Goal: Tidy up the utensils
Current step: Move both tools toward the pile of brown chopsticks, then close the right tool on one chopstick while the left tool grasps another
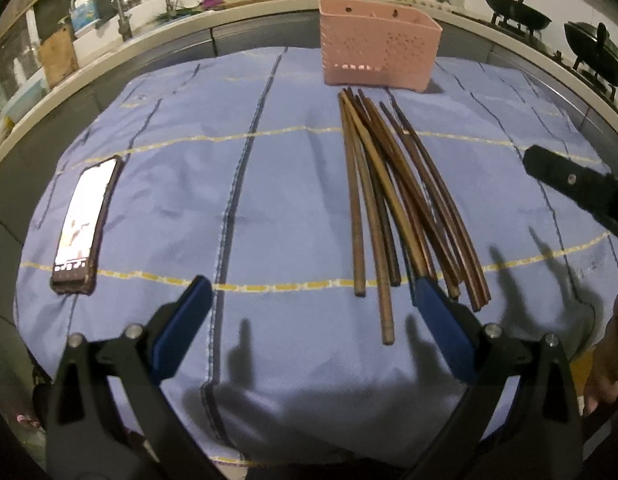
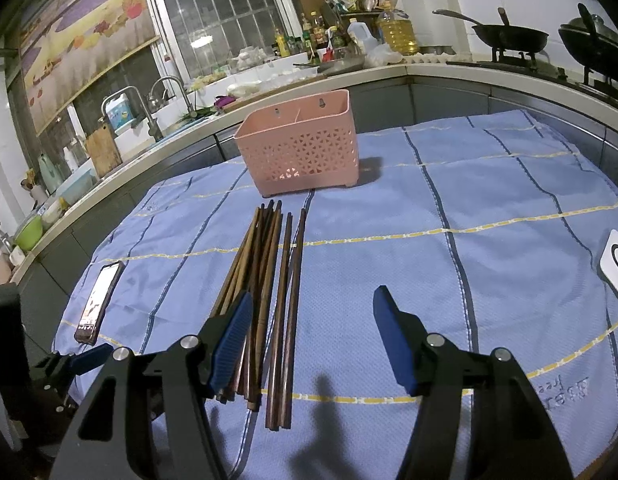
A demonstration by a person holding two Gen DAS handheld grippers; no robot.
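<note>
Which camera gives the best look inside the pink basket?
The right wrist view: it looks down over the pink basket's rim, showing its divider, back wall holes and lattice front. The left wrist view shows the basket only from outside, its front wall and rim edge, nothing inside.

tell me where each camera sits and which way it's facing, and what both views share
Left wrist: sits on the left gripper, angled down over the blue cloth toward the pink basket; shows its own open fingers, the right gripper's tip and part of a hand.
Right wrist: sits on the right gripper, looking down over the chopsticks toward the kitchen counter; shows its own open fingers with nothing between them, and the left gripper at lower left.
Shared: basket, chopsticks, cloth, phone, woks.
</note>
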